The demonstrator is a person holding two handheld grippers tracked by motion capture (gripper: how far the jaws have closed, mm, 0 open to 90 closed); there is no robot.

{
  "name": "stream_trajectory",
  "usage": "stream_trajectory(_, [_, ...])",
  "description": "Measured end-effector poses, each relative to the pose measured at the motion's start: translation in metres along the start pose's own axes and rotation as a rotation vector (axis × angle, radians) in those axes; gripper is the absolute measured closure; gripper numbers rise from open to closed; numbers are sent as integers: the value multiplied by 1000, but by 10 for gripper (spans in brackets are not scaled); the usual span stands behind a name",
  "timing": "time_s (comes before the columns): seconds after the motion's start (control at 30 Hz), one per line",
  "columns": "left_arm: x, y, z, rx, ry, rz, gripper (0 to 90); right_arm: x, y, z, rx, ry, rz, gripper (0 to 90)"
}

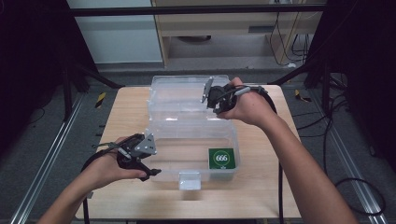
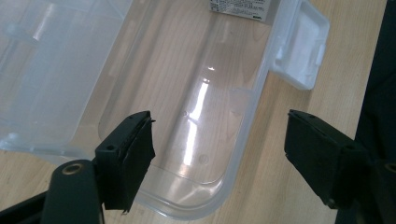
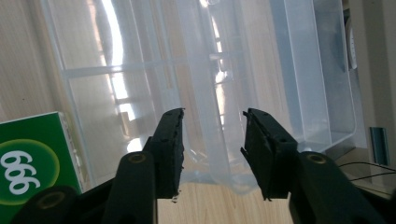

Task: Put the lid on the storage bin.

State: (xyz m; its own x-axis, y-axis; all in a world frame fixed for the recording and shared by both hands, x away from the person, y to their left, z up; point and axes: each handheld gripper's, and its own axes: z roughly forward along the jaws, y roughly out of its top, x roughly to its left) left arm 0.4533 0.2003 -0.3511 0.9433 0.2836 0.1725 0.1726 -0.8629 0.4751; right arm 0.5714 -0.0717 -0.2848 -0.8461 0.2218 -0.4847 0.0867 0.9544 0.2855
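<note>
A: What's on the bench (image 1: 261,196)?

B: A clear box (image 1: 191,154), lid (image 1: 187,95) swung back and lying open toward the far edge. The tub sits mid-bench, nearer the front edge, its latch (image 1: 190,180) hanging off the front wall.

A: Anything inside?

B: One green pack (image 1: 221,158) marked 666, flat in the tub's front right corner. In the right gripper view it shows at lower left (image 3: 32,158), behind the clear wall. The rest of the tub is bare plastic with glare on the floor. The lid holds nothing that I can see.

A: Where's the left claw (image 1: 150,173)?

B: Off the tub's left end, near the front left corner. In the left gripper view its jaws are released, spread wide, and the tub's corner (image 2: 196,205) lies between them. One pad is over the rim and the other hangs over the wood. Neither presses on anything.

A: And the right claw (image 1: 218,108)?

B: Up at the back, by the hinge where lid and tub meet. In the right gripper view the jaws stand either side of a clear ridge (image 3: 212,140) of the box. They're fairly close to it, but I can see a gap on each side, so it's released, not grasping.

A: Is either hand touching the pack?

B: No. It sits well apart from both.
</note>
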Motion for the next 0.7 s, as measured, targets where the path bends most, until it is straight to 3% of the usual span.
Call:
stream_trajectory(0.1, [-1, 0, 2, 9, -1, 19, 200, -3, 5, 6, 17, 28, -22, 541])
stream_trajectory(0.3, [-11, 1, 5, 40, -24, 61, 261, -5, 11, 16, 41, 60, -68, 609])
stream_trajectory(0.47, [-13, 8, 9, 83, -41, 101, 334, -6, 15, 19, 65, 59, -112, 678])
stream_trajectory(0.7, [-15, 13, 17, 126, -54, 145, 392, -8, 16, 25, 102, 64, -131, 711])
